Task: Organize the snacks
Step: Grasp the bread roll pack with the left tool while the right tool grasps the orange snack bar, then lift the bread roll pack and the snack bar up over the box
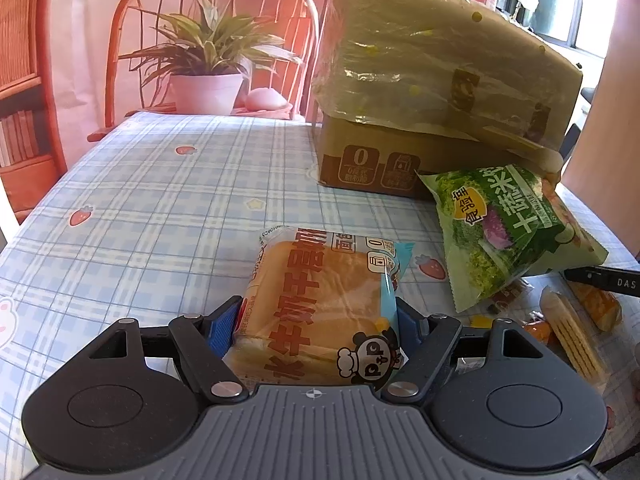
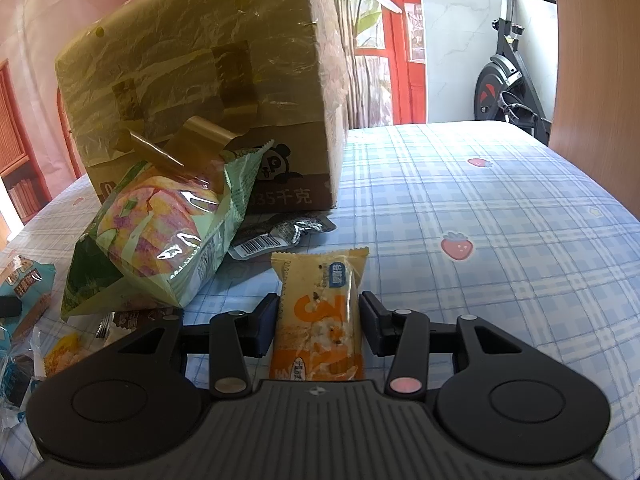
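Blue pads on my left gripper (image 1: 318,326) press both sides of a bread pack (image 1: 320,312); the jaws are closed to the pack's width and hold it over the checked tablecloth (image 1: 160,208). Ahead and to the right, a green bag (image 1: 516,232) leans near the foot of a cardboard box (image 1: 432,92) wrapped in yellowish plastic. Small snacks (image 1: 576,328) lie on the cloth below the bag, at the right edge of this view. Behind the table I see a potted plant (image 1: 208,64) sitting on a red chair (image 1: 120,40).

My right gripper (image 2: 318,326) has a yellow bar (image 2: 320,316) between its fingers. The left pad touches the wrapper; on the right I cannot tell whether a thin gap remains, so I cannot say whether it grips. The bar points away from me, its far end over the cloth. To its left the green bag rests against the box, with a dark packet (image 2: 280,236) lying flat beside it, and more wrappers (image 2: 24,292) sit at the far left. An exercise bike (image 2: 508,76) stands beyond the table.
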`<state>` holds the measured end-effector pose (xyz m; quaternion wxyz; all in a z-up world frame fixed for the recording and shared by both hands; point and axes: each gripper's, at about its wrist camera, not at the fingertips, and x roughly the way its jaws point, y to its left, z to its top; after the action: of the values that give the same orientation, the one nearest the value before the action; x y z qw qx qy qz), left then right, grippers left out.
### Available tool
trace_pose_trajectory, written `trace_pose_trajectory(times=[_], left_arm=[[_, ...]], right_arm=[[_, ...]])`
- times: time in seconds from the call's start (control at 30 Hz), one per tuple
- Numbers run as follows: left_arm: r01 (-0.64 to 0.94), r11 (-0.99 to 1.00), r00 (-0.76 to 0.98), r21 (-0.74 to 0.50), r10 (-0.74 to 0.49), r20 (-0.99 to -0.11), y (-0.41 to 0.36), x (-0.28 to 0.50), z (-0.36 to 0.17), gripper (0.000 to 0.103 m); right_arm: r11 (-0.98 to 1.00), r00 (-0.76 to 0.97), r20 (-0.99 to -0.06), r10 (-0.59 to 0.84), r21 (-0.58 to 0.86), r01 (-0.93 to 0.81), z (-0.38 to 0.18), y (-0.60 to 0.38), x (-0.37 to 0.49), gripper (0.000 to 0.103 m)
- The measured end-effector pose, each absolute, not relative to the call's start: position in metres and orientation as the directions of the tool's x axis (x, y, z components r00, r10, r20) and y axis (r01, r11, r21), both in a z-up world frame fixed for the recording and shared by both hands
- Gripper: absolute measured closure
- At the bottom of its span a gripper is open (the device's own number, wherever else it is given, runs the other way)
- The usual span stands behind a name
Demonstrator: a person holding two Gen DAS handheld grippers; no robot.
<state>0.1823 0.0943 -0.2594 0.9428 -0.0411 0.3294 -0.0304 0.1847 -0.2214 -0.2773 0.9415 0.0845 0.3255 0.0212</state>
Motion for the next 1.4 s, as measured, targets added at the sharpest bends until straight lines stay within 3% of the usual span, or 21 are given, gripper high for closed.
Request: trace_pose_trajectory(times=[0.4,0.6,1.4], left_arm=[[0.04,0.992,0.801,-0.122,-0.104,-0.589,0.095,0.178,-0.252,0.024],[0.043,0.992,0.827,-0.115,-0.1,-0.553,0.096,0.177,-0.238,0.024],[0.15,0.984,0.907,-0.1,-0.177,-0.381,0.09,0.179,-0.133,0.024]], right_arm=[[0.979,0.769,-0.631,0.104,0.2,0.031,-0.274,-0.223,0.175,0.053],[0.978,0.766,-0.634,0.103,0.204,0.037,-0.272,-0.223,0.176,0.061],[0.972,0.908,-0.408,0.098,0.233,-0.001,-0.153,-0.235,0.159,0.062]])
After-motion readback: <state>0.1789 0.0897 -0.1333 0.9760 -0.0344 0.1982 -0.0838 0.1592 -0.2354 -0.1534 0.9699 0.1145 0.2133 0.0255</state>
